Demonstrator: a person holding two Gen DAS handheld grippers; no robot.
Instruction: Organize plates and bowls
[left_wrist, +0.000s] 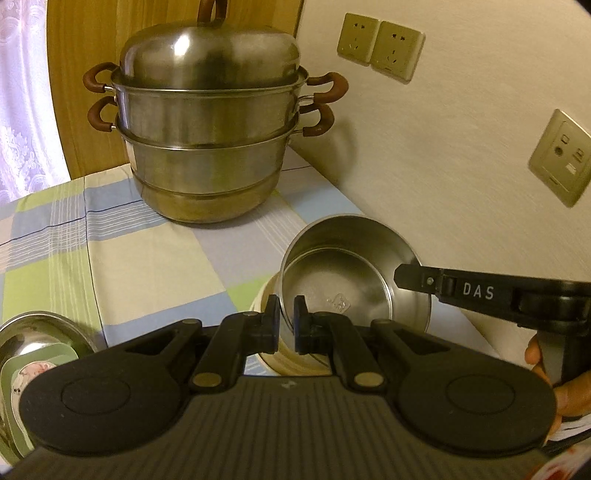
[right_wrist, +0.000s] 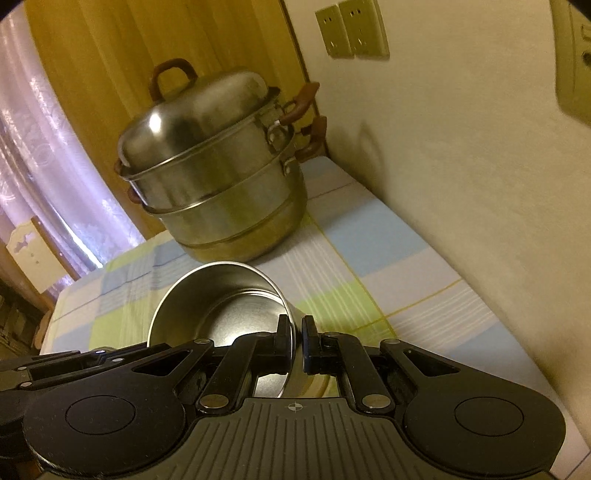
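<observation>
Your left gripper (left_wrist: 285, 320), low centre of the left wrist view, is clenched on the near rim of a stainless steel bowl (left_wrist: 354, 273), one pad inside the wall and one outside. Your right gripper (right_wrist: 296, 341) pinches the same bowl's rim on its opposite side, entering the left view from the right edge with your hand (left_wrist: 543, 365) behind it. The bowl tilts, its mouth toward the lens, with a cream-coloured bowl (left_wrist: 266, 299) showing just beneath it. Beyond, on the checked tablecloth (left_wrist: 147, 251), a two-tier steel steamer pot (left_wrist: 210, 136) stands upper centre near the wall. At lower left lies a steel dish (left_wrist: 33, 332) holding a green plate (left_wrist: 22, 373).
</observation>
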